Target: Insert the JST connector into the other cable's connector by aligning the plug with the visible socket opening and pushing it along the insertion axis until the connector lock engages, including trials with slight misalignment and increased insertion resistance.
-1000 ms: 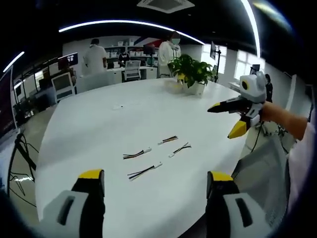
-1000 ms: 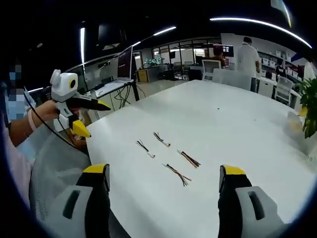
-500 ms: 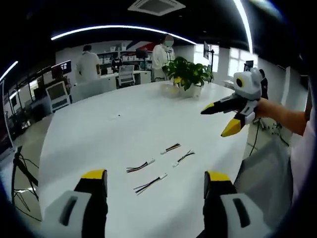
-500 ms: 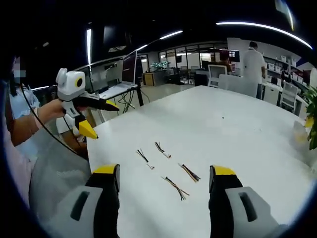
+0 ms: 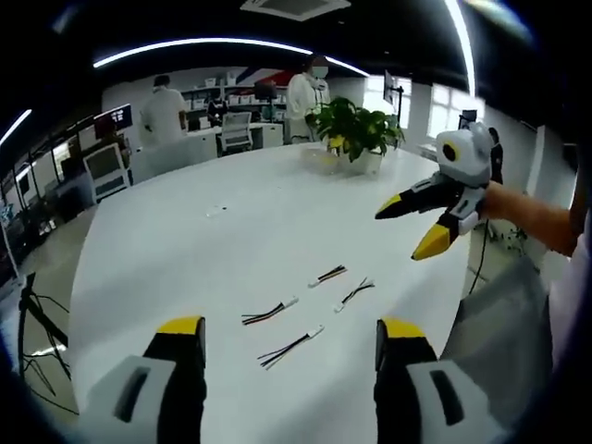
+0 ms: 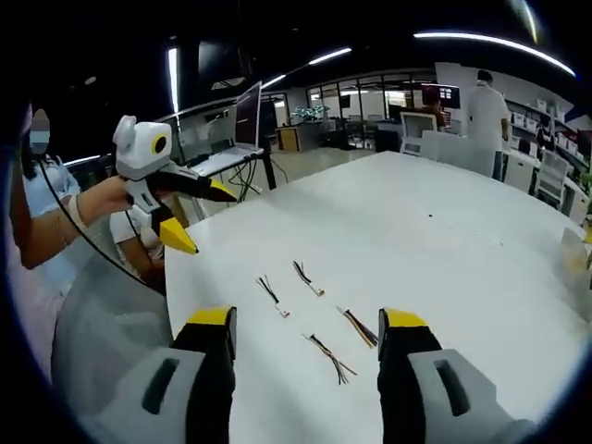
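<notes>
In the left gripper view, the left gripper [image 5: 286, 344] rises from the bottom edge with its yellow-tipped jaws spread wide and nothing between them, poised above the near edge of a round white table [image 5: 185, 240]. Just beyond the jaws lie four short cable pieces, each with a white connector at one end and loose coloured wires at the other: the nearest cable [image 5: 289, 345] runs from about 8 o'clock to 2 o'clock with its connector at the 2 o'clock end, the left cable [image 5: 269, 313] lies on much the same axis, and the far cable [image 5: 326, 275] and right cable [image 5: 353, 293] sit just beside each other, also angled toward 2 o'clock. None of the four touches another, and no plug is mated to a socket. At 3 o'clock the right gripper [image 5: 421, 222] hovers above the table's edge in a person's hand, its jaws parted and empty. In the right gripper view, that gripper's own jaws stand wide apart over the same four cables, while the left gripper enters at 9 o'clock, held clear of the table. Farther back stand a potted plant [image 5: 357, 134] on the table's far side and two people in white [image 5: 313, 92] among office desks. No writing is legible.
</notes>
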`<state>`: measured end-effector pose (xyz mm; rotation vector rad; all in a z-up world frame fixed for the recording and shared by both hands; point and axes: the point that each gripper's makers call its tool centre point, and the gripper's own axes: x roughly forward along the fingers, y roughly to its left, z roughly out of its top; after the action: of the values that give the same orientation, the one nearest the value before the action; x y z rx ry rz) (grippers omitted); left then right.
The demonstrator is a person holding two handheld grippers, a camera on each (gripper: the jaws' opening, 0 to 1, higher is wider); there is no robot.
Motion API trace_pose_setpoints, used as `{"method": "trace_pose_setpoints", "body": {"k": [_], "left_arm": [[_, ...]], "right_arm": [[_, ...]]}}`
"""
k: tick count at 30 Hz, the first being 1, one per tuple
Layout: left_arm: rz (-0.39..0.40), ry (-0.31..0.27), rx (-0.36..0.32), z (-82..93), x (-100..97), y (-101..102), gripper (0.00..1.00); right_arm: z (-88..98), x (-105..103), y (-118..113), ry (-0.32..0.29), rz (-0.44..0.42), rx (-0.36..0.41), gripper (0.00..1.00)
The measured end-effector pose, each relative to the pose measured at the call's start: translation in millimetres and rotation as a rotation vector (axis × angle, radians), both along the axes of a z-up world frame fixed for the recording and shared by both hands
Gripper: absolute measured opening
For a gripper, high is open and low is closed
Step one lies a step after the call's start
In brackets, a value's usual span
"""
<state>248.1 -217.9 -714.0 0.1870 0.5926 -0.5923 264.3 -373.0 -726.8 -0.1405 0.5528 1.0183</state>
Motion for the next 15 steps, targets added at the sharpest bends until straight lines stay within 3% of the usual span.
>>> {"method": "trace_pose_setpoints", "body": {"k": [10,15], "left_arm": [[-0.011,-0.004,-0.007,0.6,20.5,-2.7,0.68],[-0.044,0.009,0.053,-10.7,27.5,-5.1,0.66]], "right_arm": [[-2.2,11.3,6.8,-0.016,0.020,-0.002,0.56],[-4.9,20.4,7.2,-0.012,0.010,0.003,0.52]]}}
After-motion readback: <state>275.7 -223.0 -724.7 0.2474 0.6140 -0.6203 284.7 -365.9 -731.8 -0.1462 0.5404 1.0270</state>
